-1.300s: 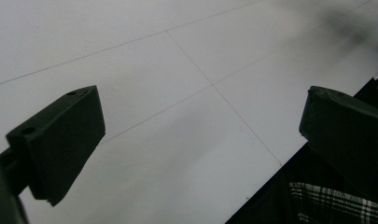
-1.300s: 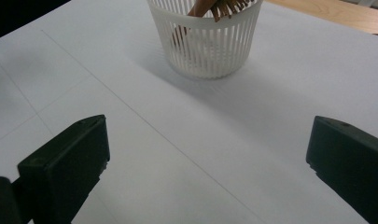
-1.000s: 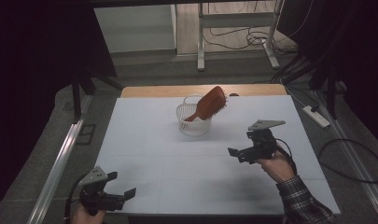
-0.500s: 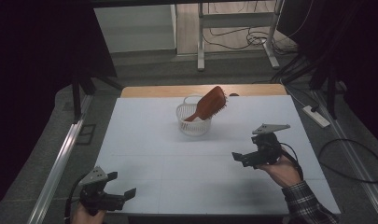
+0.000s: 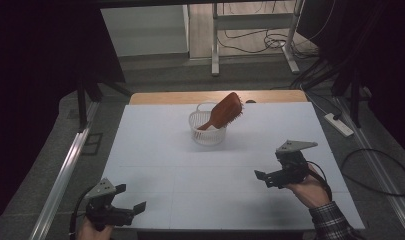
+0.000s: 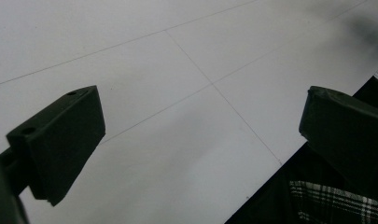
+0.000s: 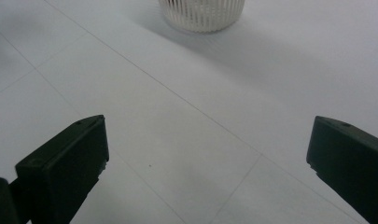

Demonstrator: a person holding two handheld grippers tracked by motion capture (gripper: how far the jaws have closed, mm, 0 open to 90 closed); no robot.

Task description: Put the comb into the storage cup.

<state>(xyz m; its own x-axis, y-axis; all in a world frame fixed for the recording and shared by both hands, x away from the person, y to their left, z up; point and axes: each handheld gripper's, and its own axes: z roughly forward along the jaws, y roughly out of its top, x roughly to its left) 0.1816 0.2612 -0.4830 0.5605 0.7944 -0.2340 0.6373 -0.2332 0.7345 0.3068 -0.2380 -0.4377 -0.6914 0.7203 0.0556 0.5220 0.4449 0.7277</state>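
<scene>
- At the far middle of the tabletop, a red-brown hairbrush stands in a white slatted basket, handle end down inside, bristled head up and out.
- Its long axis tilts from low at about 7 o'clock to high at about 1 o'clock in the high view, the head leaning over the basket's right rim.
- From the right gripper the basket lies at about 10 to 11 o'clock, well apart; in the right gripper view its ribbed wall sits dead ahead at 12 o'clock, between the lines of the two jaws.
- Those jaws are spread wide and hold nothing.
- The left gripper waits at the near left corner, the basket off at about 1 o'clock and farther away; its jaws are likewise wide apart and empty over bare tabletop.
- Judging by this, the right hand is nearer and already faces the brush.
</scene>
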